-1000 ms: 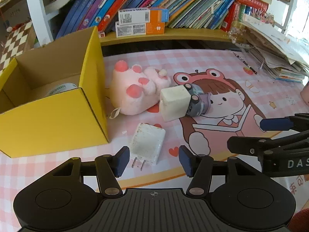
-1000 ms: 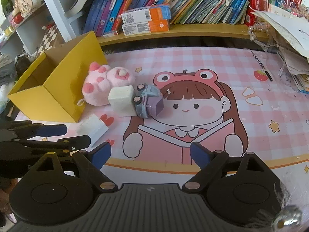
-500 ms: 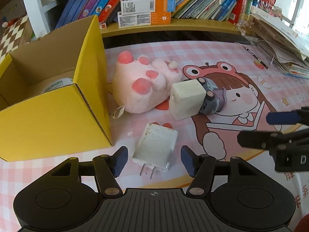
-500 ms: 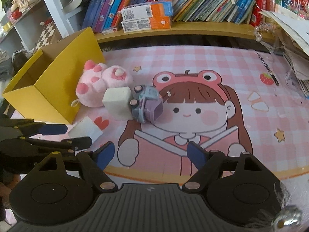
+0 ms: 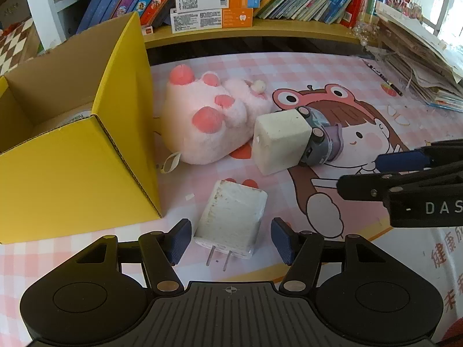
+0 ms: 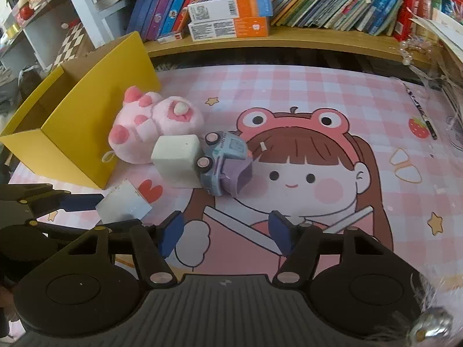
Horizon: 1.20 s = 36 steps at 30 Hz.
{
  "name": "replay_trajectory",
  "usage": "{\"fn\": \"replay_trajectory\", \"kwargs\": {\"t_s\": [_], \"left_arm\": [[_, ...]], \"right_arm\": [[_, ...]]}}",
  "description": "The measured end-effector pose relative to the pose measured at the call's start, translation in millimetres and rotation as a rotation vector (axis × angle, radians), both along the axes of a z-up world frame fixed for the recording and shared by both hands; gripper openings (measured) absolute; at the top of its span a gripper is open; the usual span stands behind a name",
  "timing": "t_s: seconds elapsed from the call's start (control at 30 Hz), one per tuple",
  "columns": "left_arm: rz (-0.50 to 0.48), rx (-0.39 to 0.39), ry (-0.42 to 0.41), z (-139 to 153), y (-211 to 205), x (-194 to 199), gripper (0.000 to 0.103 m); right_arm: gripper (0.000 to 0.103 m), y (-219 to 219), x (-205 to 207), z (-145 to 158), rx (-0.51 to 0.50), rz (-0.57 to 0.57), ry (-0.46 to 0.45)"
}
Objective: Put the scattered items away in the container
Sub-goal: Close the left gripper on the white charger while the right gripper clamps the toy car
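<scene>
My left gripper (image 5: pixel 231 241) hangs low over the pink checked table mat (image 5: pixel 318 66), and its jaws stand partly wide with the flat white plug charger with two metal prongs (image 5: pixel 233 221) between them. The blue pads (image 5: pixel 179 240) are on both sides of the charger but do not press it; a small gap shows at each side. The charger lies on the mat with its prongs toward me. Just beside it, to the left, stands the open yellow cardboard box (image 5: pixel 72 179); inside I see only a part of something pale that I cannot name. Behind the charger lies the fluffy pink paw-shaped plush toy (image 5: pixel 208 121), which touches a white cube-shaped block (image 5: pixel 280 141), and a small blue and purple toy car (image 5: pixel 321 141) leans against that block. My right gripper (image 6: pixel 228 235) is closing its jaws over the mat, with nothing between them.
</scene>
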<state>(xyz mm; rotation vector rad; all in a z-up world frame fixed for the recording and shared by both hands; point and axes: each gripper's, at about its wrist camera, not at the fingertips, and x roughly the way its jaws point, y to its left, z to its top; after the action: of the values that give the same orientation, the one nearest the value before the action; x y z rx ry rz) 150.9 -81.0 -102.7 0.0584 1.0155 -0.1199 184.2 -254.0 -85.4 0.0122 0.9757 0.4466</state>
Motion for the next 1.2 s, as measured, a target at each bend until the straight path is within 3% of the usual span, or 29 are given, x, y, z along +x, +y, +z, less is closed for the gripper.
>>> {"fn": "replay_trajectory", "kwargs": {"t_s": [0.57, 1.2], "left_arm": [[-0.017, -0.029, 0.009, -4, 2, 4, 0.061], [-0.026, -0.028, 0.006, -6, 3, 10, 0.059]], "right_arm": [[0.056, 19, 25, -11, -0.005, 0.059, 0.009], [0.051, 21, 48, -16, -0.003, 0.032, -0.025]]}}
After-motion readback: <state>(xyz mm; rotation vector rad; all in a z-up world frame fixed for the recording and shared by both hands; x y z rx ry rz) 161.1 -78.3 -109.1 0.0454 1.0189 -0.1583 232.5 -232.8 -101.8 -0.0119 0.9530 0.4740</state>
